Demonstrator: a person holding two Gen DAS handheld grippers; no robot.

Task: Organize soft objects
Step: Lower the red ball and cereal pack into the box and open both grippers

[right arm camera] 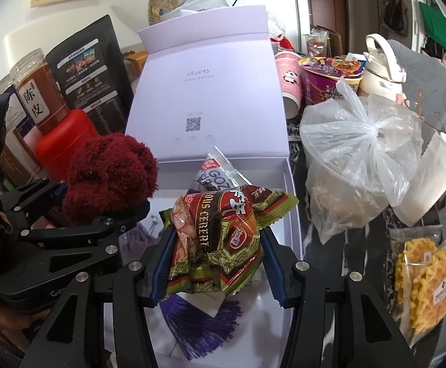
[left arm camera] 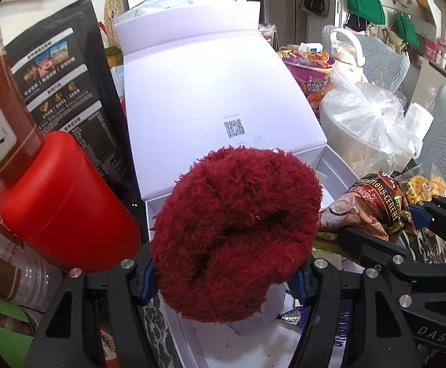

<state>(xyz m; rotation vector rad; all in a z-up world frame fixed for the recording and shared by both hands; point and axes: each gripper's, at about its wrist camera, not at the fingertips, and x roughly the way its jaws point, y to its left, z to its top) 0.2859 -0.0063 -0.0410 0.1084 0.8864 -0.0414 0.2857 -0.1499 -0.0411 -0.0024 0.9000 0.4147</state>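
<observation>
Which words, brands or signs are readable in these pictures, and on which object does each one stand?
"uLucky": inside the white box lid.
"陈皮": label of the brown jar.
"OUS CEREAL": snack packet held in the right gripper.
"GOZ": silver sachet.
"DAS": black gripper body.
QR code and black pouch print: too small.

The left claw [left arm camera: 226,279] is a black, matte plastic frame of angular struts with triangular cut-outs, fastened by round silver screws at the joints. Its fingers [left arm camera: 144,285] are lined with blue ribbed pads along the inner edges. The right claw [right arm camera: 216,263] is built the same way: black struts, silver screw heads, blue toothed pads on its fingers [right arm camera: 273,263]. Pale lettering is printed on each black body, only partly legible.
</observation>
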